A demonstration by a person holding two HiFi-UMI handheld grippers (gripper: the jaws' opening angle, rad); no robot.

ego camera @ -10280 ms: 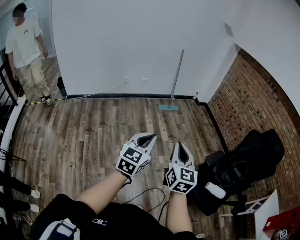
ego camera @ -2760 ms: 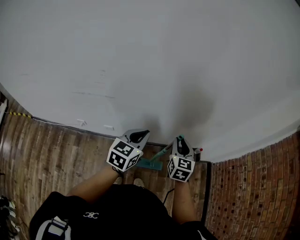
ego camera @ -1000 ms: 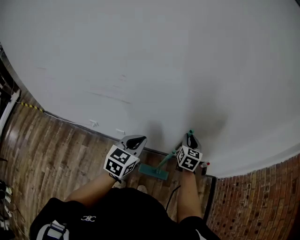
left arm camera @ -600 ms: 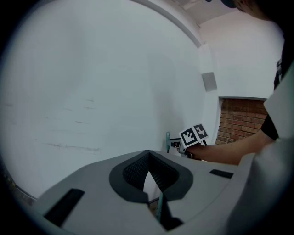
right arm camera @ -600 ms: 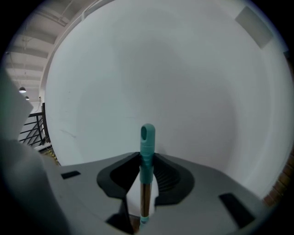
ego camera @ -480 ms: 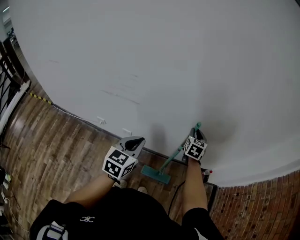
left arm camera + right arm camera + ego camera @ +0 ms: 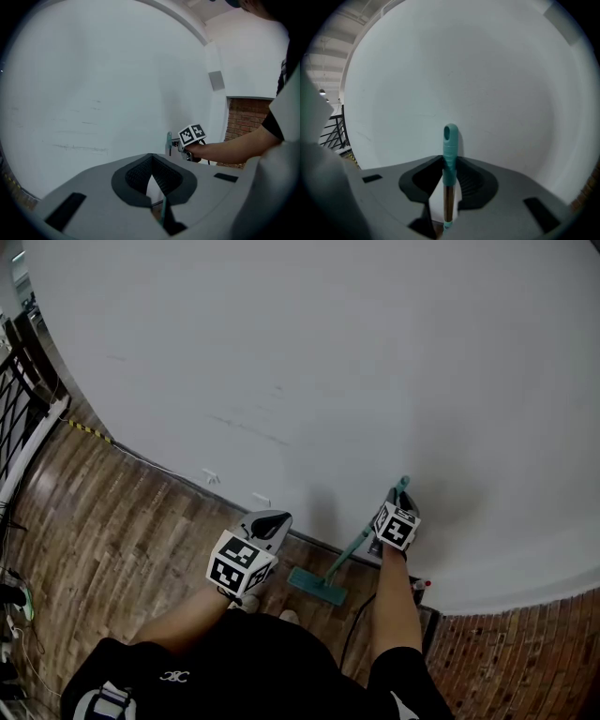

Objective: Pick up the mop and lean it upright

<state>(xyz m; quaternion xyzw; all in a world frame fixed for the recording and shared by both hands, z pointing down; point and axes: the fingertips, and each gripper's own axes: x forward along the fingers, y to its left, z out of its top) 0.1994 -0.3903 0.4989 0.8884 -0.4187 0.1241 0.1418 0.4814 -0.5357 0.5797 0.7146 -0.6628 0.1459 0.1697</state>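
The right claw (image 7: 398,502) is clamped on the mop (image 7: 349,552) just below its teal handle tip. The mop head (image 7: 317,585) rests on the wooden floor (image 7: 141,531) beside the white wall (image 7: 328,381). The left claw (image 7: 270,520) hangs near the mop, its jaws together and empty.

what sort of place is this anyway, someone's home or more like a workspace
Likely a bare indoor workspace or loft corner rather than a furnished home: a plank wood floor, a plain white wall, a brick wall at the right and a black railing at the left.
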